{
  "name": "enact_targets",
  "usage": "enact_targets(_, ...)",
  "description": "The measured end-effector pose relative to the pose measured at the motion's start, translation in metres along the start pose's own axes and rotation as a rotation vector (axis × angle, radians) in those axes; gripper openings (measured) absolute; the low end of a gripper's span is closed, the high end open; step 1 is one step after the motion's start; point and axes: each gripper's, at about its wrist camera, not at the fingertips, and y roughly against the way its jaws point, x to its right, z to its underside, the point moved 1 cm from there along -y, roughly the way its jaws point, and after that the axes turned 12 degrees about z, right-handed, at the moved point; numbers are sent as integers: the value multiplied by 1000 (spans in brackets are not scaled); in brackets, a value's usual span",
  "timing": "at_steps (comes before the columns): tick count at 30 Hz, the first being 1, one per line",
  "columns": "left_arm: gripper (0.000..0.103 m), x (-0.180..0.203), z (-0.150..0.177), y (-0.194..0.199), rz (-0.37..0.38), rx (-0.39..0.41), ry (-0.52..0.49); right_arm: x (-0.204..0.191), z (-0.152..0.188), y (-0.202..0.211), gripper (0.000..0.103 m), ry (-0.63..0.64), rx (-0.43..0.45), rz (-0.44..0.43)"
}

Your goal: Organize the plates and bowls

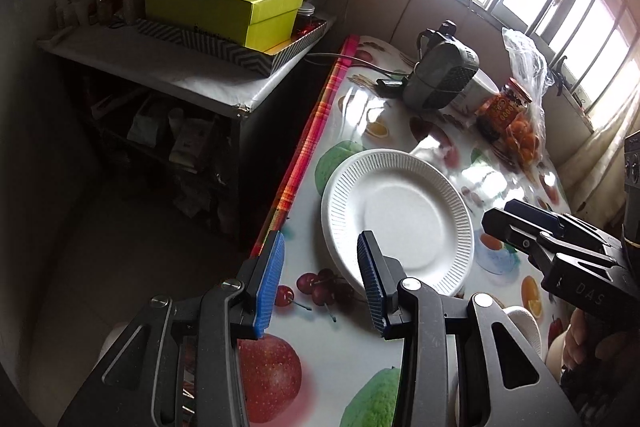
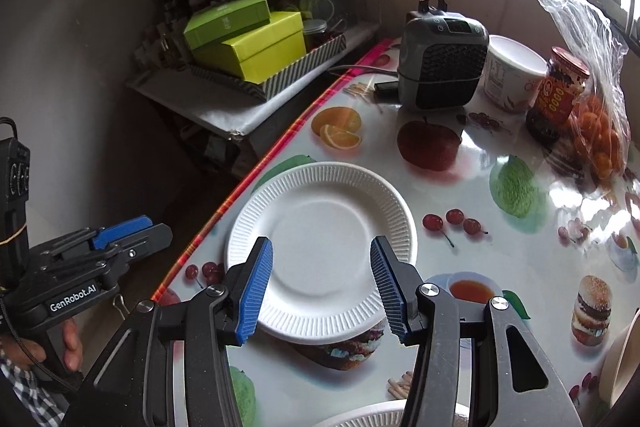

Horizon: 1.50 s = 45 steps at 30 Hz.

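Both grippers hung apart-jawed and gripped nothing: the right gripper (image 2: 322, 291) over a white paper plate (image 2: 320, 251), the left gripper (image 1: 318, 285) at its 8 o'clock. That plate lay on the fruit-print tablecloth (image 2: 500, 259), 7 o'clock from the grey heater (image 2: 442, 67).

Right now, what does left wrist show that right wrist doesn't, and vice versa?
Left wrist only: the open shelves under the side table, and the right gripper seen from outside.

Right wrist only: a second ribbed plate's rim at the bottom edge, the white tub unobstructed, and the left gripper from outside.

Both: the white paper plate on the fruit-print tablecloth, grey heater, sauce jar, green boxes.
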Motion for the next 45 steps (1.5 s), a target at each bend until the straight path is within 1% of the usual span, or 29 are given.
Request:
enact_targets(5, 39, -9, -2, -21, 25, -41, 34, 13, -3, -24, 51, -30, -41, 32)
enact_targets(12, 39, -18, -1, -45, 48, -86, 65, 34, 0, -50, 51, -85, -102, 54)
enact_targets(16, 39, -20, 0, -54, 57, -105, 82, 40, 2, -57, 51, -93, -118, 60)
enact_targets(22, 39, -16, 0, -62, 68, -118, 80, 42, 4, -63, 51, -99, -130, 52)
enact_targets(26, 39, -15, 0, -64, 77, -115, 89, 47, 6, -69, 50, -118, -147, 47)
enact_targets(28, 39, -14, 0, -65, 86, -111, 94, 48, 7, -70, 49, -119, -152, 43)
enact_targets(31, 37, -14, 0, -68, 81, -116, 96, 48, 8, -72, 48, -122, -157, 39)
enact_targets(34, 33, -12, 0, -70, 85, -121, 94, 50, 9, -73, 45, -130, -160, 33)
enact_targets(38, 31, -11, 0, -71, 92, -125, 96, 50, 10, -74, 41, -133, -165, 28)
enact_targets(42, 30, -11, 1, -73, 90, -128, 96, 50, 11, -76, 35, -131, -170, 23)
enact_targets(45, 27, -12, 1, -74, 93, -131, 101, 49, 12, -77, 34, -131, -173, 19)
